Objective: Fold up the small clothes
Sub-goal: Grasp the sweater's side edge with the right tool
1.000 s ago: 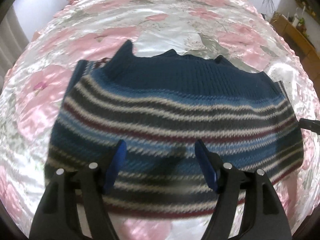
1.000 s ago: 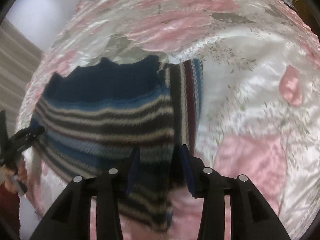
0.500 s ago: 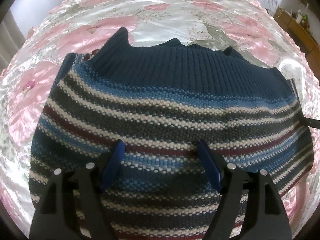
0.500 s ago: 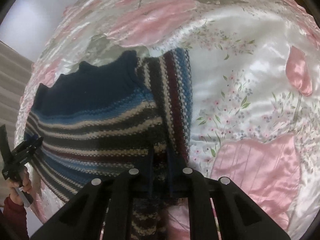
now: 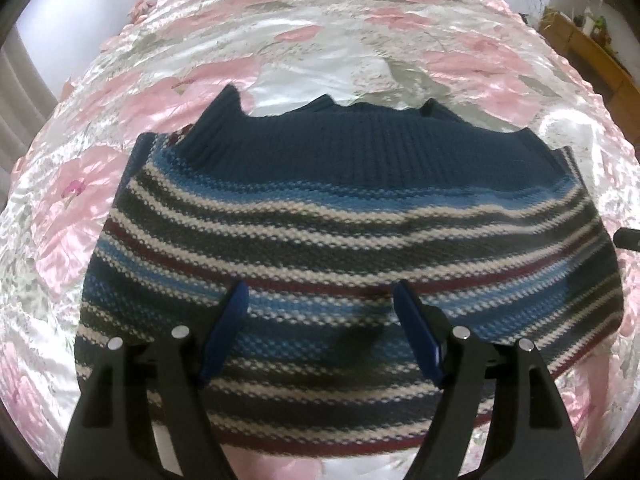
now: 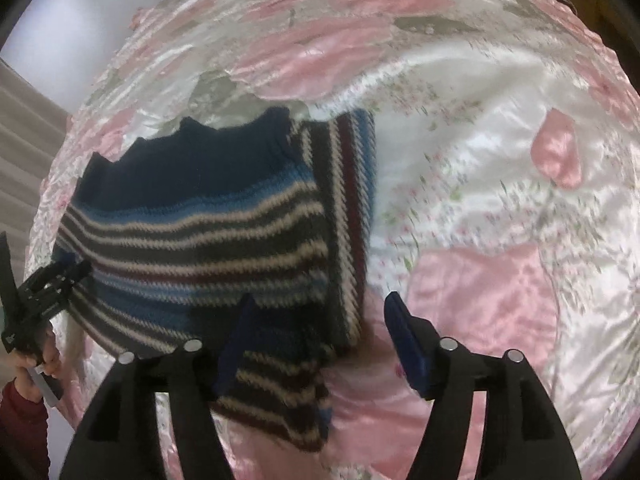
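A small knitted sweater (image 5: 344,216) with a navy ribbed band and blue, cream, grey and maroon stripes lies flat on the satin cloth. My left gripper (image 5: 320,296) hovers open over its near striped part, holding nothing. In the right wrist view the sweater (image 6: 200,216) has a striped sleeve (image 6: 352,200) folded along its right side. My right gripper (image 6: 320,304) stands open above the sweater's near right corner, which lies loose between the fingers. The left gripper (image 6: 52,280) shows at the sweater's left edge, held by a hand.
A shiny white cloth with pink flowers (image 6: 500,208) covers the whole surface and spreads wide to the right of the sweater. Wooden furniture (image 5: 592,52) stands beyond the far right edge. A red sleeve (image 6: 20,420) is at the lower left.
The right gripper shut on the sweater's near right corner half a second ago and has now opened and let it go. The left gripper moved in over the sweater, then drew back slightly.
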`<state>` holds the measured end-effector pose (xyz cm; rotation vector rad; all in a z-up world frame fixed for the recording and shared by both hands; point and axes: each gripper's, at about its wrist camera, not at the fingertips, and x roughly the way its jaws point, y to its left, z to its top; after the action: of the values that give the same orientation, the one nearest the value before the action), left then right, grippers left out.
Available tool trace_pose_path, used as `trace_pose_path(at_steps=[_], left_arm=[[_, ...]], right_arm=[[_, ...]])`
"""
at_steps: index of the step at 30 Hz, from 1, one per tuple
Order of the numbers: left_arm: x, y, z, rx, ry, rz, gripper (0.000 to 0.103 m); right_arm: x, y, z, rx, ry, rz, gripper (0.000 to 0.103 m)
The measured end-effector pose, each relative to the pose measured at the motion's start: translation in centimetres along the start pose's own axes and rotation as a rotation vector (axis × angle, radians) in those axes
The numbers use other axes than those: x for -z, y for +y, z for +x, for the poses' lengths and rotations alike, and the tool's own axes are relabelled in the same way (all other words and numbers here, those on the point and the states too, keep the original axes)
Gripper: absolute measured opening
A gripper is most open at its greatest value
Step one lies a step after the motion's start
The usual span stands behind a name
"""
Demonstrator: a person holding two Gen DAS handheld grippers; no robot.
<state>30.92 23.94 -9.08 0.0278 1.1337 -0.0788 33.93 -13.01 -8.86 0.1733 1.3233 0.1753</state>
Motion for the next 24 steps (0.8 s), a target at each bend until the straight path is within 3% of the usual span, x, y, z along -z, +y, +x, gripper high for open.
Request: trace_pose_path(at_steps=[7, 12, 14, 16, 24], left_arm=[[-0.6, -0.6, -1.0, -0.007, -0.041, 0.001, 0.075], [-0.7, -0.9, -1.6, -0.018, -0.067, 0.018, 0.075], [-0.8, -1.0, -1.8, -0.015, -0.071, 0.016, 0.075], [-0.9, -1.0, -1.9, -0.011, -0.074, 0.016, 0.075], [-0.8, -1.5, -2.4, -0.014, -0.094, 0.031, 0.075]], right_arm=[[1.2, -1.0, 2.6, -0.020, 0.071, 0.029, 0.071], [1.4, -1.4, 3.9, -0.064, 0.059, 0.061, 0.071], [1.4, -1.3, 4.1, -0.075, 0.057, 0.060, 0.068], [1.3, -0.9, 4.3, -0.107, 0.067, 0.053, 0.051], [1.4, 0.6, 3.6, -0.118, 0.045, 0.013, 0.031]])
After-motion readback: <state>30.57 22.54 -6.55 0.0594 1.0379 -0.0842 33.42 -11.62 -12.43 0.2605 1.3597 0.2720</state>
